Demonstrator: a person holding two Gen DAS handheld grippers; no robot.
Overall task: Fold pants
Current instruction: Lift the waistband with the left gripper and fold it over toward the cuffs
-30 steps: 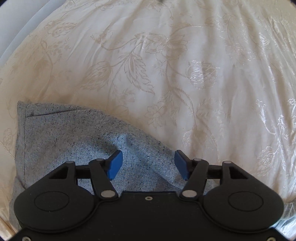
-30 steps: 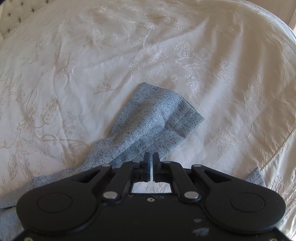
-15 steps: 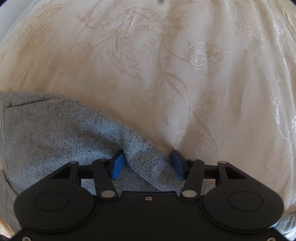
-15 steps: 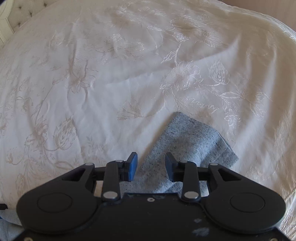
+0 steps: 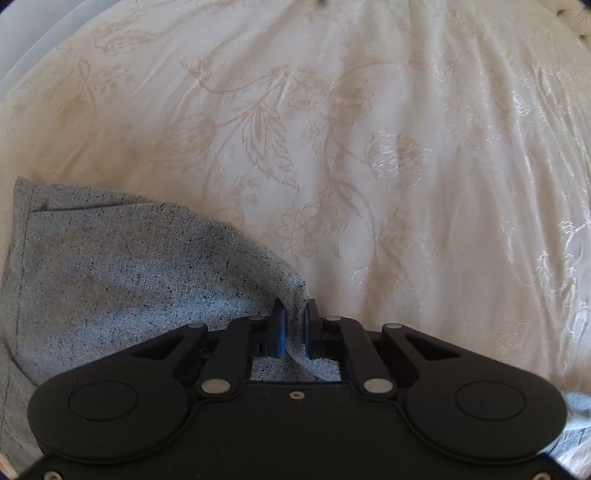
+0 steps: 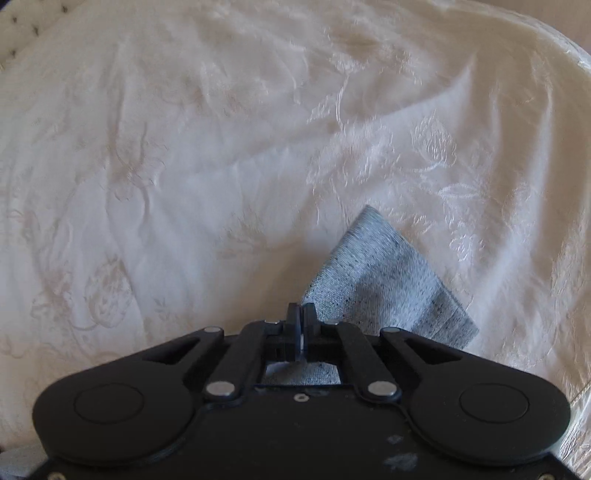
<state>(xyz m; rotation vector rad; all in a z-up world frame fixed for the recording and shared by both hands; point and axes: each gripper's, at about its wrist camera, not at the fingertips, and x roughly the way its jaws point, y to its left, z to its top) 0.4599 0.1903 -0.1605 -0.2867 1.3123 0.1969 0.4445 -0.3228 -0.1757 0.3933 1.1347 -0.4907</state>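
Note:
The pants point(image 5: 122, 273) are grey-blue speckled fabric lying on a cream bedspread. In the left wrist view their wide end fills the lower left, and my left gripper point(image 5: 294, 328) is shut on a raised fold of its right edge. In the right wrist view a hemmed leg end point(image 6: 384, 288) sticks out to the right of my right gripper point(image 6: 301, 326), which is shut on that leg's left edge. The rest of the pants is hidden under the gripper bodies.
The cream bedspread with an embroidered floral pattern point(image 5: 332, 155) spreads around the pants in both views point(image 6: 184, 166). Its corded edge shows at the right point(image 6: 581, 393). A tufted headboard shows at the top left corner point(image 6: 18, 33).
My left gripper closed from wide open onto the fold of the pants. My right gripper opened, moved forward to the leg end and shut on its edge.

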